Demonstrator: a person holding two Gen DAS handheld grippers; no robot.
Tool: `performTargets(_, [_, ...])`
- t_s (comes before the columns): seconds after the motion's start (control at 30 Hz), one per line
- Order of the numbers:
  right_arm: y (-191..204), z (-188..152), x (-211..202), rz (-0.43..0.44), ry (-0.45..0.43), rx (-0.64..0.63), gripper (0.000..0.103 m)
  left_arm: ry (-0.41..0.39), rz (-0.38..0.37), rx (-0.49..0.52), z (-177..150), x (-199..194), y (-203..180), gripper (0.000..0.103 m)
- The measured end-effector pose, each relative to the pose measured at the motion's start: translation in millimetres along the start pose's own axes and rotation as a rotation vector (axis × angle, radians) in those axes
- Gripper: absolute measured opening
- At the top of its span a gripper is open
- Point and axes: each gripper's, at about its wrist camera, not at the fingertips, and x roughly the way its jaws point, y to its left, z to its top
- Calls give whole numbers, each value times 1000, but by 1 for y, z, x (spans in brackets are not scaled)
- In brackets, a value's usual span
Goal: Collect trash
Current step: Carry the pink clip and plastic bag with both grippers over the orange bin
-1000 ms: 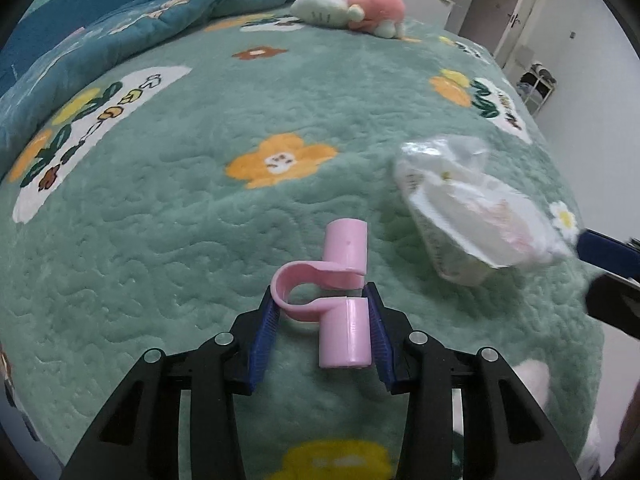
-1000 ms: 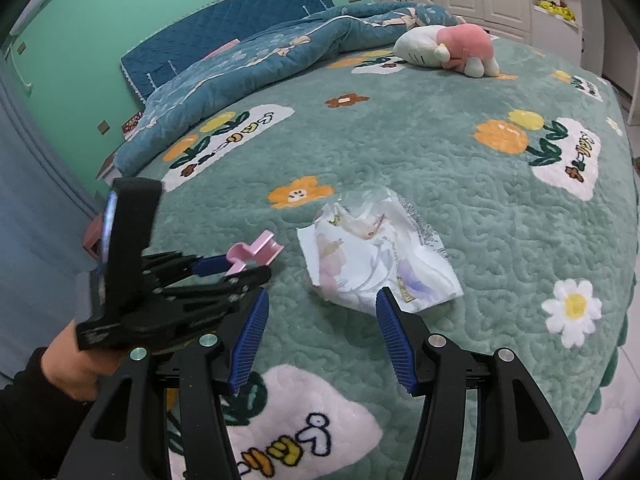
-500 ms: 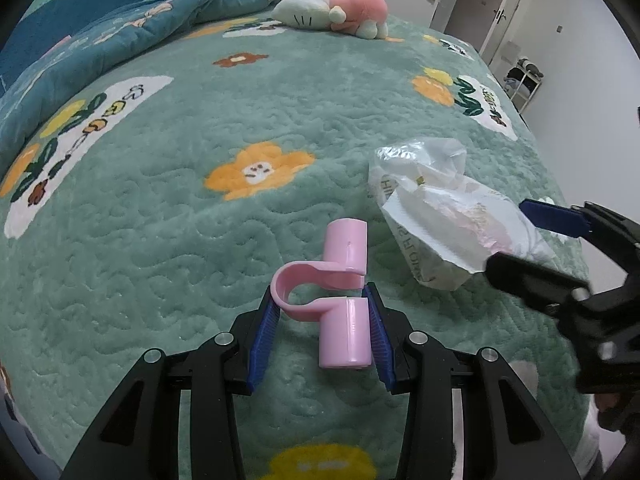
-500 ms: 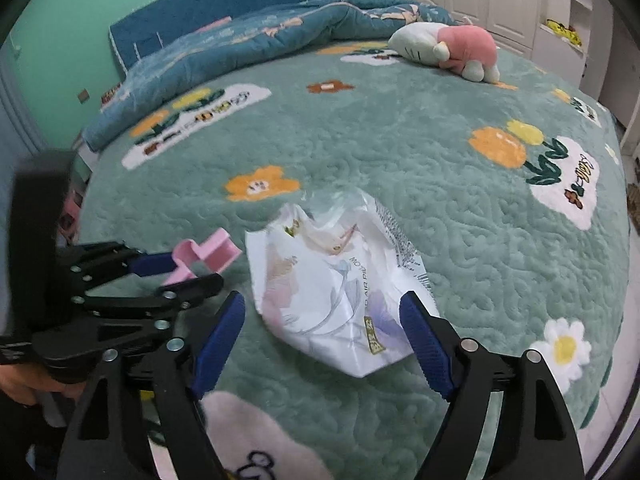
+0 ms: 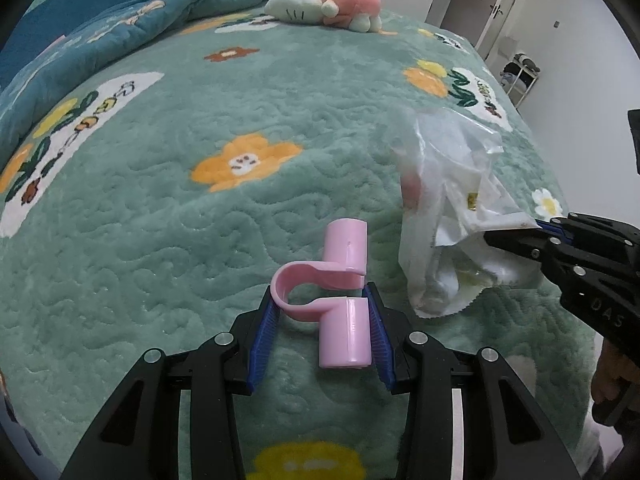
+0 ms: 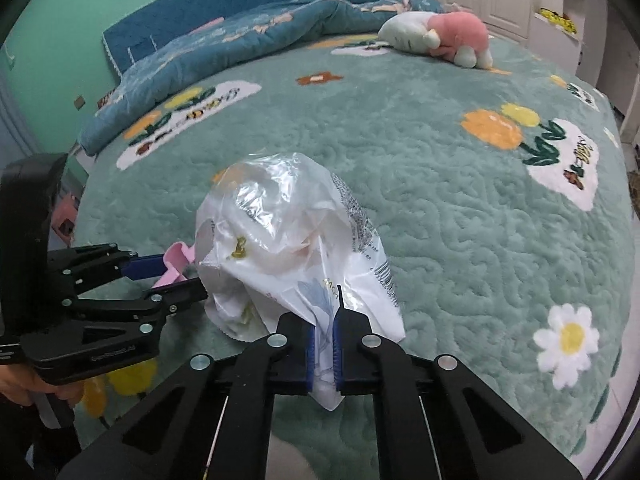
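Observation:
My left gripper [image 5: 320, 332] is shut on a pink plastic clip [image 5: 340, 300], a U-shaped piece with two short tubes, held over the green bedspread [image 5: 168, 240]. My right gripper [image 6: 321, 354] is shut on the near edge of a crumpled white and clear plastic bag [image 6: 292, 240], lifting it off the bedspread. In the left wrist view the plastic bag [image 5: 452, 216] hangs at the right, pinched by the right gripper [image 5: 520, 236]. In the right wrist view the left gripper [image 6: 168, 276] and the pink clip [image 6: 176, 264] sit just left of the bag.
The bedspread [image 6: 460, 208] has orange flowers and white patches. A pink and white plush toy [image 5: 328, 4] lies at the far end, also in the right wrist view [image 6: 440, 38]. A blue quilt [image 6: 240, 44] is bunched at the far left. The bed's edge drops off at the right.
My right gripper moved in and shut on the bag's near edge, and the bag now stands raised and bunched. My left gripper still holds the pink clip.

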Motion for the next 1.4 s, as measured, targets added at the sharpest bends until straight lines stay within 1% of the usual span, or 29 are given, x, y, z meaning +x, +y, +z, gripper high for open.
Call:
performTargets(0.2, [5,-7,-38,30,-40,29,7,-44,10,17,-4,-34,-14,44])
performTargets(0.33, [13,-16,-75,50,-78,41,7,-73,15,27,-13,-63,-27,44])
performTargets(0.43, [20,-26,-105,59,-110,53,7,-93,12,41,-23,-85,-40,44])
performTargets(0.57, [26,-48,-149,61,-152,76,7,-130,-1,74,-34,-115,-65,44])
performTargets(0.77, [24,-91,-211,45,-210,133,7,-187,-31,146,-53,-154,-106,44])
performTargets(0.97, [18,-136,-265,12,-264,185,7,-218,-82,210,-76,-179,-145,44])
performTargets(1.2, [-5,-200,-321,-57,-320,294,7,-222,-162,330,-99,-190,-205,44])
performTargets(1.27, [-15,-224,-339,-88,-340,339,7,-221,-189,370,-106,-191,-224,44])
performTargets(1.4, [-31,-267,-370,-142,-372,425,7,-204,-255,468,-121,-190,-270,44])
